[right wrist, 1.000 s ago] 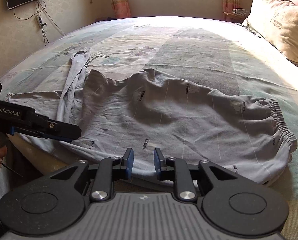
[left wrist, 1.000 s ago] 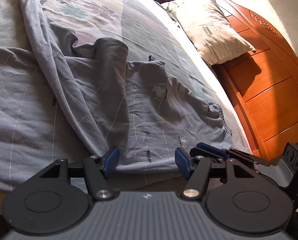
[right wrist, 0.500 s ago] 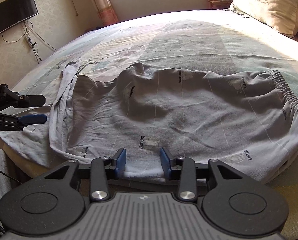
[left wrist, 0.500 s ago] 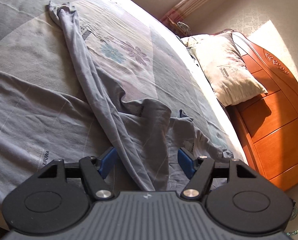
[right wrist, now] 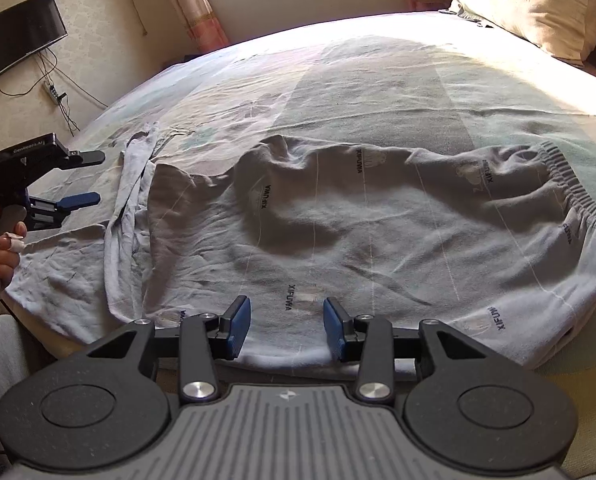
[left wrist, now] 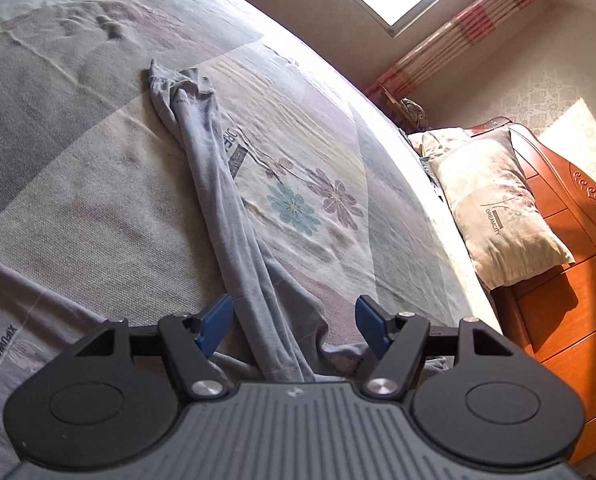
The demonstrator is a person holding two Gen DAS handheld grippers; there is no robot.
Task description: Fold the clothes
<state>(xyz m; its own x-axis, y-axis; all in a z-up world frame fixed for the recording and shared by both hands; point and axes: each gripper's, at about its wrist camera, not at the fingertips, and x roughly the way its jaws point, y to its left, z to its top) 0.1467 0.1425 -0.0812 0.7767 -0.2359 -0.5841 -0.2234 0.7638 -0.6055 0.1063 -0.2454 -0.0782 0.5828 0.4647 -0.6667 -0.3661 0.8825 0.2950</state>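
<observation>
Your trousers [right wrist: 337, 232] lie spread across the bed [right wrist: 377, 80], waistband to your right. One twisted leg [left wrist: 226, 216] runs straight away from your left gripper [left wrist: 294, 322], jaws apart astride it. Your right gripper [right wrist: 286, 324], jaws also apart, faces the near hem.

Grey trousers [right wrist: 377, 240] lie spread along the near edge of a floral-sheeted bed [right wrist: 377, 92]; a pillow [right wrist: 537, 4] rests at its head.

bed [right wrist: 377, 92] beyond trousers [right wrist: 337, 220]: bare, passable | right: pillow [right wrist: 537, 4] (far corner) blocks
</observation>
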